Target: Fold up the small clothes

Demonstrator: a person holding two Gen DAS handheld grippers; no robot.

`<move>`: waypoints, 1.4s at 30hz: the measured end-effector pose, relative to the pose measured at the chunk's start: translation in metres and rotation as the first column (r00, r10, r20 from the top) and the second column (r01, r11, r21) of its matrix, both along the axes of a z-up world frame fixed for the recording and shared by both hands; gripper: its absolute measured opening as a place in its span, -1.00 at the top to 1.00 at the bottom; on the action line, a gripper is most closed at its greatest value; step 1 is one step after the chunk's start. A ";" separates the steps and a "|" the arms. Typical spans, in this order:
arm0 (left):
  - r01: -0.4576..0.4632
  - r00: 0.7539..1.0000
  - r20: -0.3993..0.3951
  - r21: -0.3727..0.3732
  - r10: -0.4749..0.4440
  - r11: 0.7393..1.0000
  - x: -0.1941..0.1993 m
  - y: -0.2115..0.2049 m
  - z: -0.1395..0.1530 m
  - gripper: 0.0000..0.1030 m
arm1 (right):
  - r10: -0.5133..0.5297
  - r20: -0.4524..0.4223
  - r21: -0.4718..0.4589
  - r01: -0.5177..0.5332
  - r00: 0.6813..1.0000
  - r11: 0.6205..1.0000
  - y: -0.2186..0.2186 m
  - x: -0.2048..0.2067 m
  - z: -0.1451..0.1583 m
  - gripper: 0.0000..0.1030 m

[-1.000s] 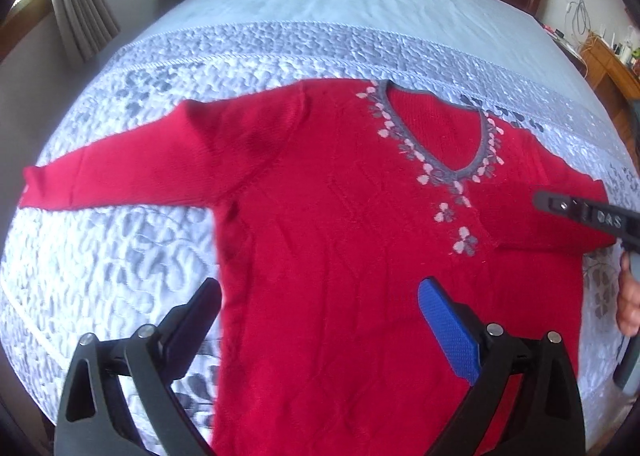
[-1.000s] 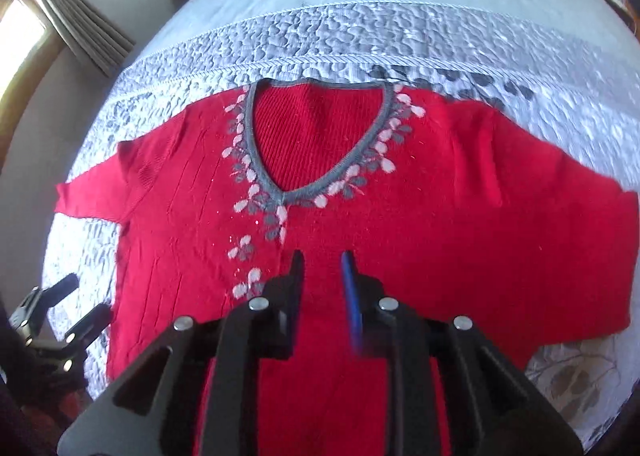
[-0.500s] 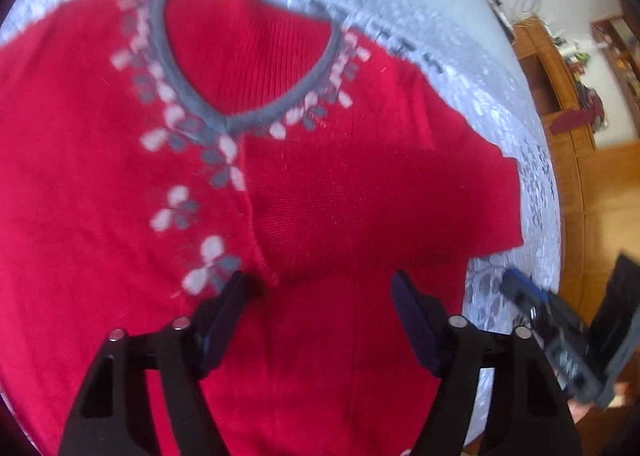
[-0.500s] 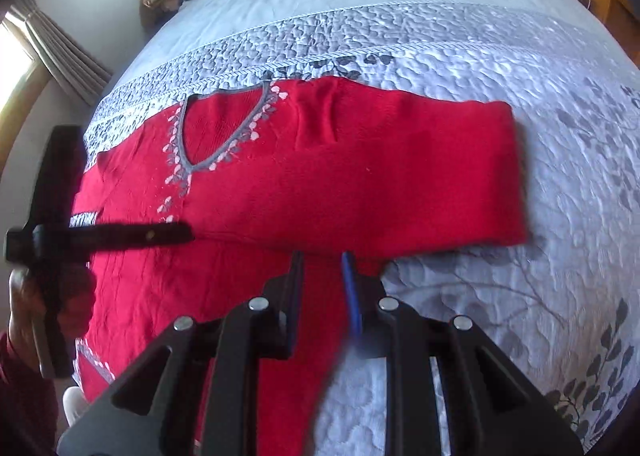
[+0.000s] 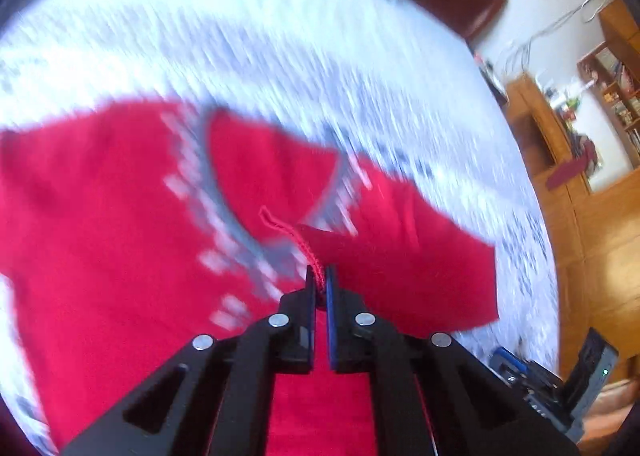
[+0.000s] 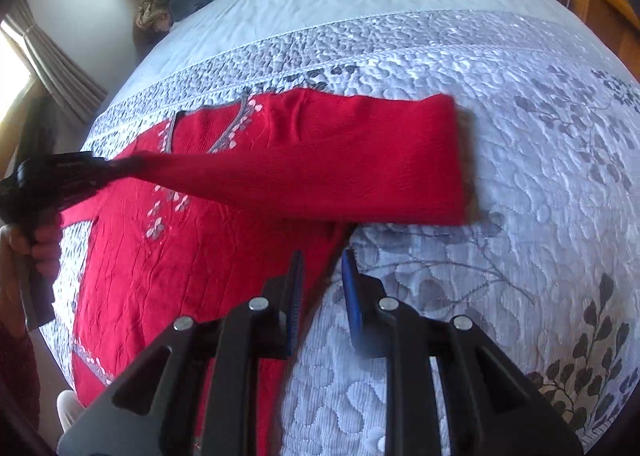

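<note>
The red knitted sweater with a grey V-neck trim and pale flower embroidery (image 6: 192,268) is spread flat on the pale blue quilted bedspread with grey leaf patterns (image 6: 540,184), filling the centre and left of the right wrist view. One sleeve (image 6: 360,160) is laid across the chest, its folded edge at centre right of the frame and its cuff drawn towards the left edge.

There, the cuff end is pinched by the left gripper (image 6: 116,166), seen as a dark blurred shape with a hand (image 6: 40,244) wrapped round its handle just below. In the left wrist view, which is heavily smeared, the left gripper (image 5: 319,276) is seen clamped on that red edge; its jaws have just been closing and the fabric is nipped between them, with a loose red thread (image 5: 280,224) looping above the tips.

The right gripper (image 6: 322,260) is held at lower centre with its jaws narrowly apart; nothing is caught between them, and the sweater's side edge and bedspread are seen through the gap.
</note>
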State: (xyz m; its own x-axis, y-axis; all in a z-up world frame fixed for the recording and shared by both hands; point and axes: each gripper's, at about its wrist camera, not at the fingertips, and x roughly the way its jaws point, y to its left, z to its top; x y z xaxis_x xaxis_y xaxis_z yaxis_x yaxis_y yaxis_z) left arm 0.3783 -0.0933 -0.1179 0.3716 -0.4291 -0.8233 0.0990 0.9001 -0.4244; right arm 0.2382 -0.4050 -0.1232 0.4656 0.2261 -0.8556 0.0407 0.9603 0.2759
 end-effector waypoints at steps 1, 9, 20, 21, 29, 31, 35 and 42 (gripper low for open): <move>-0.029 0.999 0.035 0.025 0.028 0.999 0.002 0.018 0.010 0.93 | -0.005 0.000 0.008 0.005 1.000 1.000 -0.002 0.001 0.002 0.61; -0.158 0.987 0.000 0.222 0.162 0.962 0.025 0.102 -0.030 0.92 | -0.066 -0.104 0.140 0.080 0.992 0.987 -0.010 0.041 -0.018 0.13; -0.190 0.981 0.005 0.174 0.192 0.966 0.015 0.132 -0.051 0.91 | -0.068 -0.247 0.161 0.110 0.967 0.981 -0.005 0.083 -0.062 0.19; -0.184 0.982 0.003 0.197 0.187 0.963 0.016 0.134 -0.053 0.90 | -0.073 -0.266 0.125 0.109 0.961 0.986 -0.002 0.084 -0.067 0.23; -0.186 0.980 -0.035 0.206 0.197 0.961 0.007 0.146 -0.060 0.28 | -0.082 -0.214 0.026 0.090 0.973 0.996 0.009 0.075 -0.059 0.18; -0.208 0.977 0.003 0.203 0.212 0.957 -0.008 0.163 -0.043 -0.18 | -0.066 -0.164 -0.023 0.063 0.984 0.998 0.016 0.063 -0.042 0.16; -0.263 0.962 -0.014 0.234 0.274 0.936 -0.027 0.219 -0.039 -0.42 | 0.000 -0.112 -0.027 -0.003 0.994 1.000 0.038 0.046 -0.022 -0.14; -0.517 0.844 -0.098 0.113 0.527 0.849 -0.034 0.345 -0.057 -0.31 | 0.137 -0.125 -0.077 -0.147 0.983 0.986 0.106 0.028 -0.042 -0.37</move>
State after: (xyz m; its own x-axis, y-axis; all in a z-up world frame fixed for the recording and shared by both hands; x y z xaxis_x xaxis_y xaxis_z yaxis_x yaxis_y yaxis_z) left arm 0.3445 0.2518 -0.1746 0.4181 -0.1313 -0.8988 -0.4418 0.8352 -0.3275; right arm 0.2658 -0.2994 -0.1654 0.3281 0.2058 -0.9220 -0.0700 0.9786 0.1935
